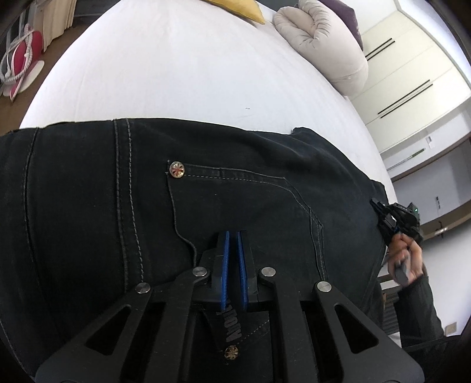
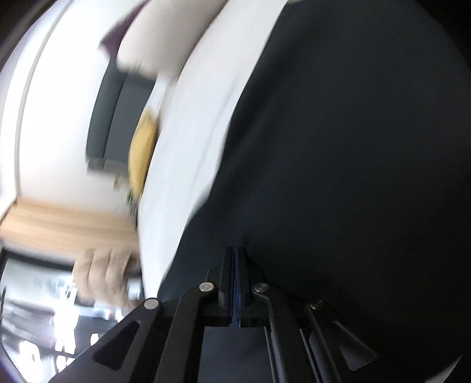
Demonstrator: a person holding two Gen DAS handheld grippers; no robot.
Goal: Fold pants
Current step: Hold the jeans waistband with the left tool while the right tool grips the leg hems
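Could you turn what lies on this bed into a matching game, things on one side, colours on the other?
Things:
1. denim pants
2. bed sheet
3. pointed cushion at the far edge
4. inner pads of the left tongs

Colours:
A. blue
B. white
C. black
D. mustard yellow

Pairs: 1-C, 2-B, 3-D, 4-A
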